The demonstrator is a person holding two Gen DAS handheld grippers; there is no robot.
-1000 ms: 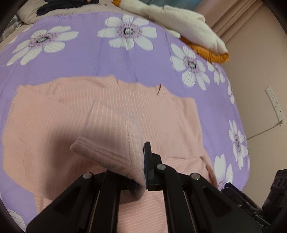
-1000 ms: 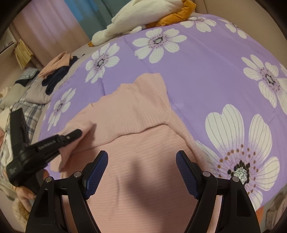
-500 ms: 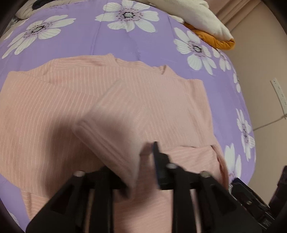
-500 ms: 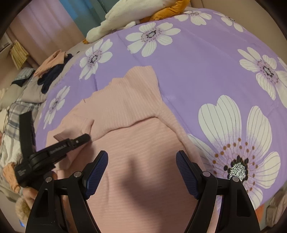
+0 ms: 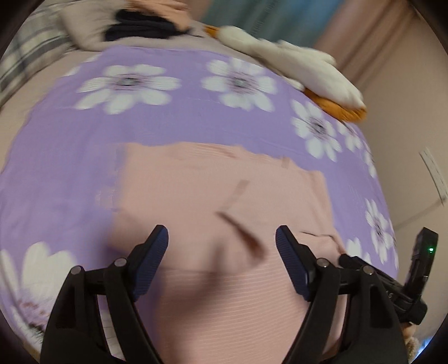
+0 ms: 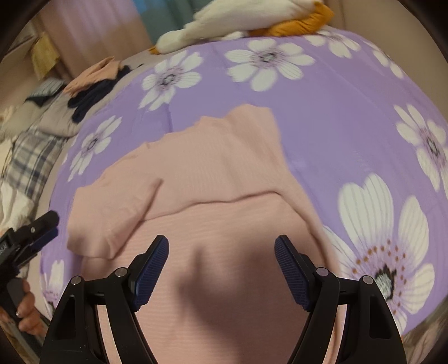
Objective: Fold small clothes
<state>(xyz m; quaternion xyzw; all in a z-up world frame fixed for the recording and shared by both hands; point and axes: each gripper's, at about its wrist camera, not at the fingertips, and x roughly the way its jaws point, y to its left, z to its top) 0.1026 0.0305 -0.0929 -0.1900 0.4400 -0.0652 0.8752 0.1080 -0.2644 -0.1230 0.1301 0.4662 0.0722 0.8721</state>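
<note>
A purple bedspread [image 6: 322, 117] printed with big white daisies covers the bed. At its far edge lies a white plush toy [image 6: 238, 19] on something orange [image 6: 302, 25]. Off to the side sits a heap of dark and peach clothes [image 6: 92, 84], with plaid bedding [image 6: 30, 156] nearer. A wall socket strip [image 5: 434, 179] hangs on the pink wall.

pink ribbed top [image 6: 224, 173] | purple bedspread [image 6: 336, 117], white flowers | plaid cloth [image 6: 30, 159], grey-white | white and orange plush [image 6: 252, 16] | dark-blue pads on fingers [image 6: 152, 268]
</note>
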